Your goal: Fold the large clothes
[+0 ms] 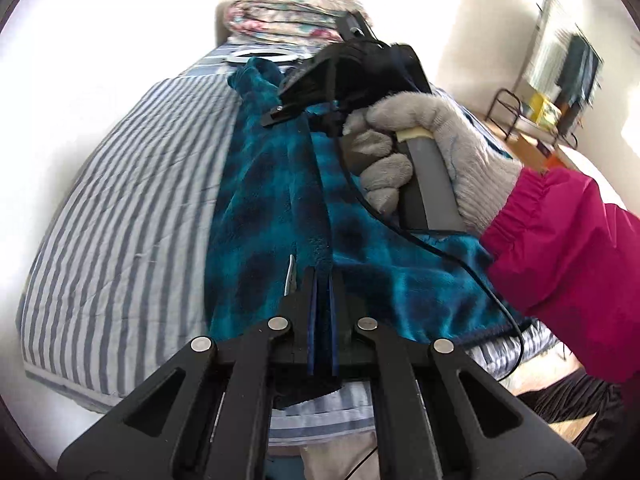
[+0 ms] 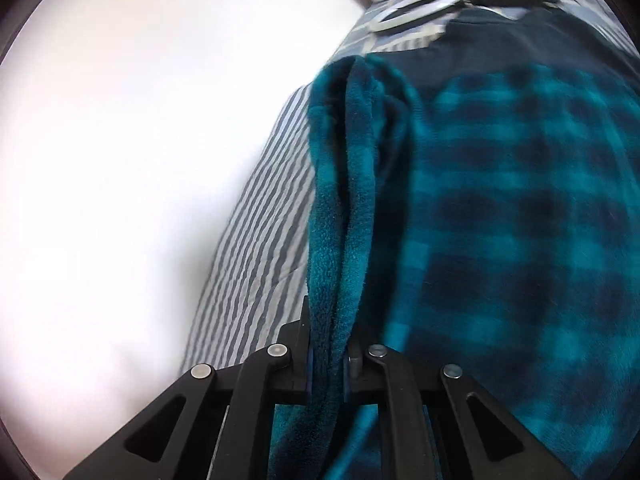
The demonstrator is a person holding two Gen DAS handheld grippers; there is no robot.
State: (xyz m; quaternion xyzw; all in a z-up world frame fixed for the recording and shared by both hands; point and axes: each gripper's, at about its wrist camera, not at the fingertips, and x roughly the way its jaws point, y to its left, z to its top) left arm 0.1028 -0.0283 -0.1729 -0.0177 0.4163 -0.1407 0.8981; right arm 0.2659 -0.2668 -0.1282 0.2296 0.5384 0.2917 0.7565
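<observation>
**Inspector:** The state of each tool is to be recorded, and the garment's position.

**Assessor:** The left gripper [image 1: 322,280] is seen with its jaws drawn together; a fold of the teal plaid fleece garment [image 1: 272,216] appears pinched at the tips, though the contact itself is partly hidden. The right gripper [image 2: 328,344] is clamped on a bunched edge of the same garment [image 2: 520,220], which is pressed between its pads and runs away ahead of the fingers. The rest of the cloth is spread to the right of that tool.

**Inspector:** Why is it held so?

**Assessor:** It is judged that one long edge is gripped at two places, so that it can be carried across as a straight fold line. In the left view the right-hand tool is held ahead by a gloved hand [image 1: 424,152] with a magenta sleeve [image 1: 568,280].

**Inspector:** Surface and room?

**Assessor:** The garment is laid on a striped bed sheet [image 1: 120,200]. A folded floral quilt [image 1: 288,12] is noted beyond the grippers, at the far end. A chair [image 1: 516,116] and wooden floor are seen far right.
</observation>
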